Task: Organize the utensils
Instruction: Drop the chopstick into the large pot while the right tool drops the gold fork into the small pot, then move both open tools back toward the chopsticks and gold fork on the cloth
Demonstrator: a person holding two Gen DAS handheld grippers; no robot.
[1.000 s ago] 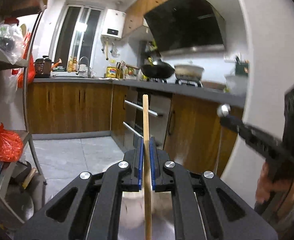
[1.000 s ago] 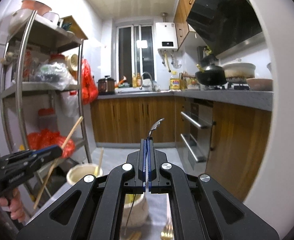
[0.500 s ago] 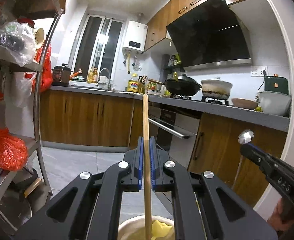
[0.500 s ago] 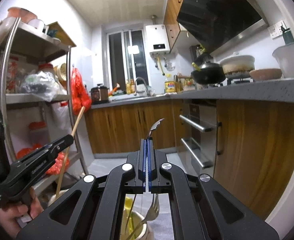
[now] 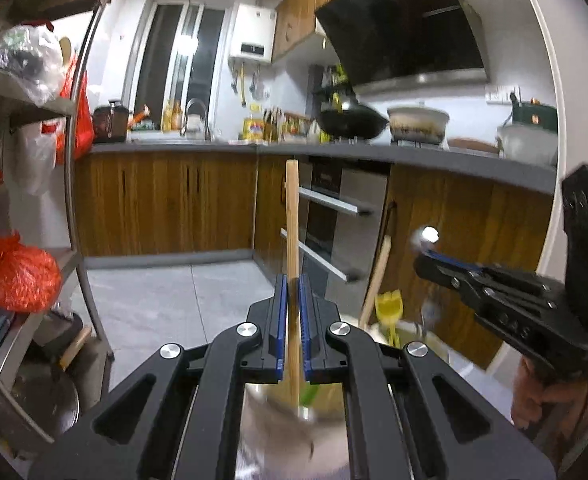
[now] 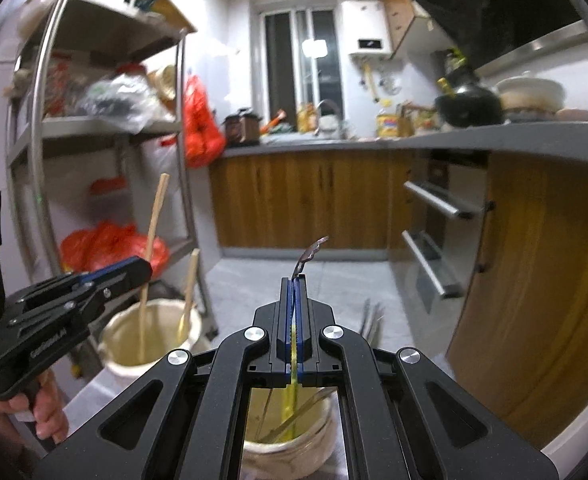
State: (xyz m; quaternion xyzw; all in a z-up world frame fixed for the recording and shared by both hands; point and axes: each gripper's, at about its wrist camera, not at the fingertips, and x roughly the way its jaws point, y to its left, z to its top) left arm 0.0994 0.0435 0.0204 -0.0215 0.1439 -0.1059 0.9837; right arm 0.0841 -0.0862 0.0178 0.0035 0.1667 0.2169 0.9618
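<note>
Home kitchen: wood cabinets (image 6: 301,200), grey counter (image 5: 413,158), steel shelf rack (image 6: 34,128) off to the side.

Two cream utensil jars below the tongs: jar under left gripper (image 6: 150,332), jar under right gripper (image 6: 290,436) with cutlery already standing in it.

Left gripper (image 5: 292,320) clamped mid-shaft on wooden chopstick (image 5: 292,216), upright, lower end down inside its jar. Light, stiff, grippy wood; mid-shaft hold likely fine, pivots easily if loosened.

Right gripper (image 6: 294,320) pinched shut on thin metal utensil (image 6: 307,256), curved handle end poking above the pads, lower part in the jar below. Slick, narrow, probably slips; best held on the flat.
</note>
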